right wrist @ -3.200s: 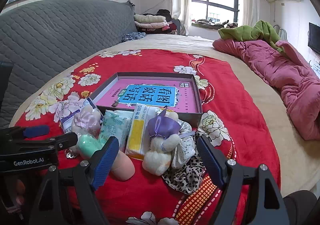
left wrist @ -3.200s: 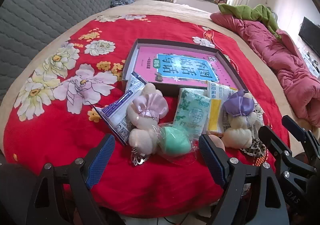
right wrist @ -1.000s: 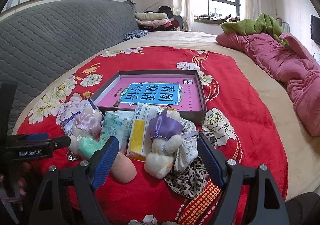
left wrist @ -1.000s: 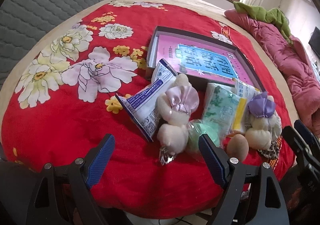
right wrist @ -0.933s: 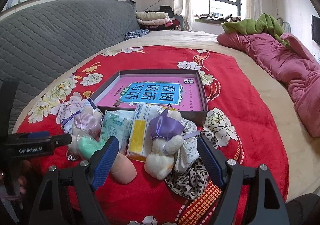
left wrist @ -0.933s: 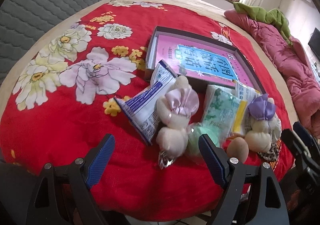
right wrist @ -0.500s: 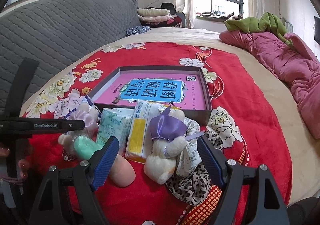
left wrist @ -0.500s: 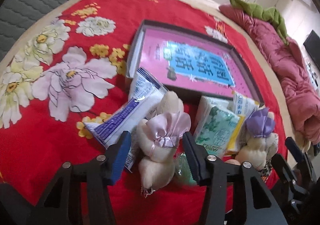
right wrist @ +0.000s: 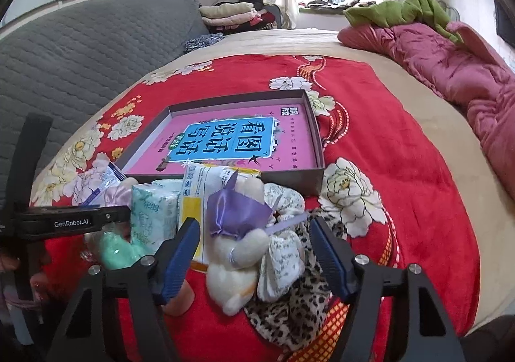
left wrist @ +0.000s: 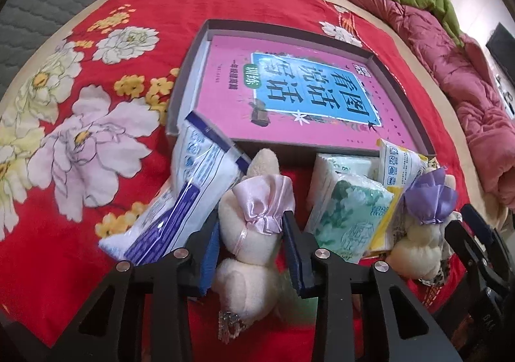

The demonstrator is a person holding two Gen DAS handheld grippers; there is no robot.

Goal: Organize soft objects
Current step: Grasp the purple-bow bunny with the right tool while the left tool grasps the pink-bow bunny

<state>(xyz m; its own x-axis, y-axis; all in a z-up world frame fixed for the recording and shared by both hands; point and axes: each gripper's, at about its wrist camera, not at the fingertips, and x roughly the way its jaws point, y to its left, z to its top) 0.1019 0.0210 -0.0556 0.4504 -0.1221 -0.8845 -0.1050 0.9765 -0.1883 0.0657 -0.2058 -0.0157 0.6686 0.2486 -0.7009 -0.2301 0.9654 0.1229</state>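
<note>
**Two claws close in on plush toys at the edge of a red bedspread**

A bedroom, daylight at the window, a grey quilted headboard [right wrist: 80, 49] along one side and a crumpled pink quilt [right wrist: 450, 72] with a green garment on top at the other. The bed carries a red floral blanket [left wrist: 80, 104], and on it lies a shallow grey box [left wrist: 190, 78] holding a pink book [left wrist: 305, 94] with a blue title panel.

In front of the box sits a huddle of soft things. From the left wrist view: a blue-and-white packet [left wrist: 180, 210] leaning on the box's near corner, a cream plush toy with a pink bow [left wrist: 254, 226], a green tissue pack [left wrist: 347, 217], a yellow-and-white packet [left wrist: 399, 168] behind it, and a cream plush toy with a purple bow [left wrist: 425, 226].

The left claw [left wrist: 251, 252] is closing on the pink-bow plush: its blue pads lie against the toy's body on both sides, just under the bow.

The right claw [right wrist: 254, 255] is wide and only beginning to close. The purple-bow plush [right wrist: 235, 249] and a white patterned cloth bundle [right wrist: 283, 252] lie between its fingers, neither pad touching them. A leopard-print cloth [right wrist: 289, 313] lies under the bundle, a mint-green sponge [right wrist: 119, 249] and a peach one [right wrist: 180, 297] lie to the left.
</note>
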